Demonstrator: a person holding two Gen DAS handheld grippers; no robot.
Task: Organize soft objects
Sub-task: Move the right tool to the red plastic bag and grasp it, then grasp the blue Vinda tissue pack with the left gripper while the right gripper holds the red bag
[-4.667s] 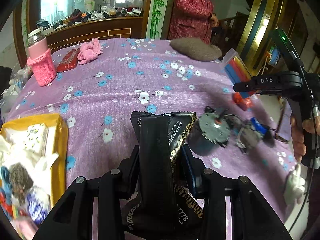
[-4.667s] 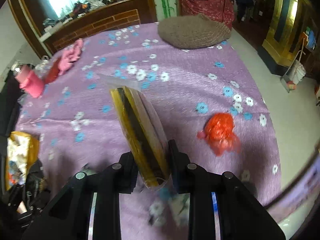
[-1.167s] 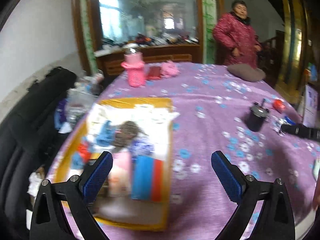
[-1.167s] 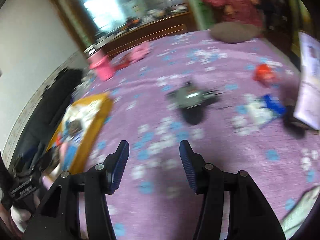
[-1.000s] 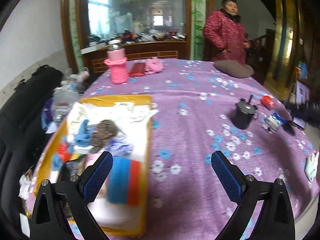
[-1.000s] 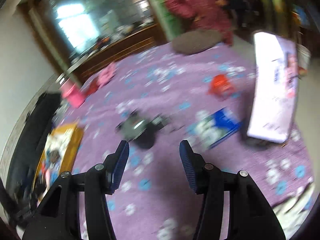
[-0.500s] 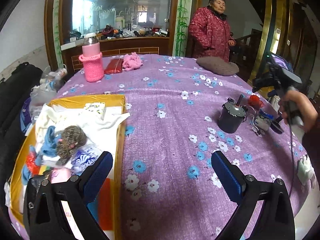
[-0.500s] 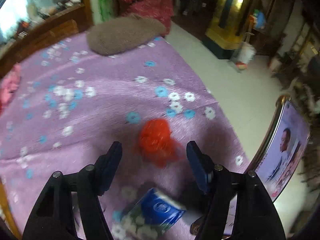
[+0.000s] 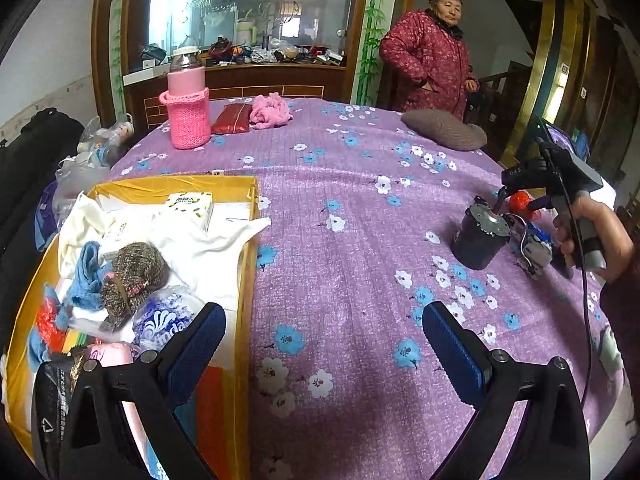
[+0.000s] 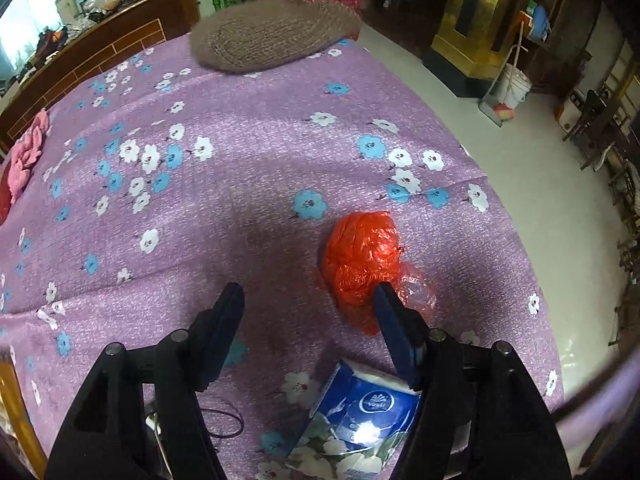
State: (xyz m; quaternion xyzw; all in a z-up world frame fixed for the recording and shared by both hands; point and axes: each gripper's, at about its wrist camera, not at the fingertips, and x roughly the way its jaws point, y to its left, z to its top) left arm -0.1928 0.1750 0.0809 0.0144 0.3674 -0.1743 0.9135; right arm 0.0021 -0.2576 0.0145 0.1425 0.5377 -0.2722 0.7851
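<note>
While your right tongs (image 10: 308, 300) hang spread and empty, the red bag (image 10: 362, 256) sits off-centre, against the right pad (image 10: 390, 312). Close now and you push it aside. Your left tongs (image 9: 320, 336), spread wide, hold nothing beside the box (image 9: 244, 280).

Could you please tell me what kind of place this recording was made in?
Most likely a room in a private home: a table under a purple flowered cloth, a wooden cabinet with cluttered glass shelves, and a yellow box filling with household soft goods.
</note>
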